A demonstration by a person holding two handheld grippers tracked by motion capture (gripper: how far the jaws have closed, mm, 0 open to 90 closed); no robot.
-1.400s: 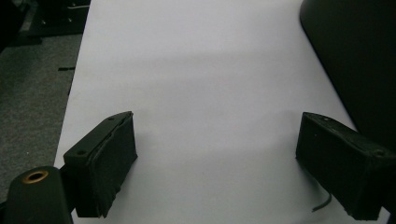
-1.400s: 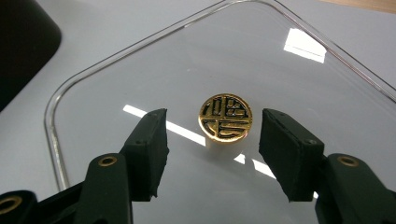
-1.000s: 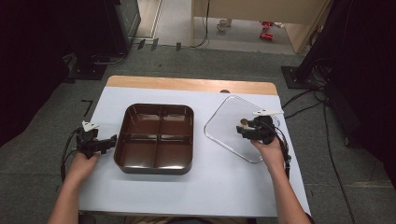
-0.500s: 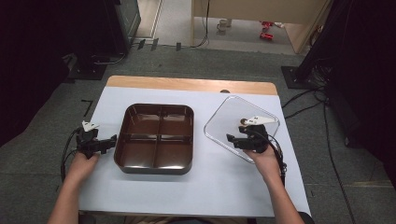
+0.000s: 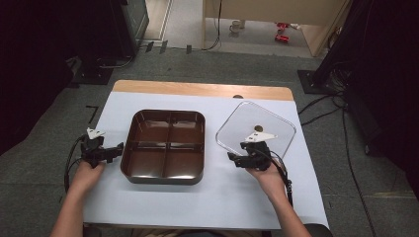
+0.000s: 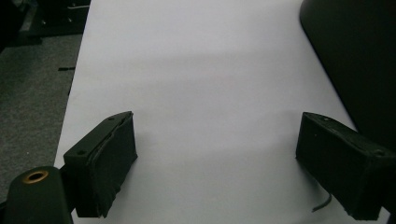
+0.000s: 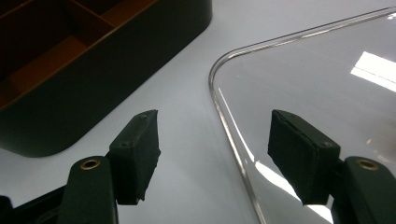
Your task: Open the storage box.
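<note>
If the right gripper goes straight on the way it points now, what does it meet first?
Probably the rim of the clear lid: the right gripper is open, with that edge running between its jaws. Farther on lies the brown tray, though depth is hard to judge.

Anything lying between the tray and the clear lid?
Nothing: only bare white sheet separates the tray from the lid, shown in the right gripper view.

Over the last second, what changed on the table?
The right gripper slid left and toward the person across the clear lid to its near-left edge, jaws just opening, straddling the rim without pinching. Lid, tray and left gripper stayed put.
</note>
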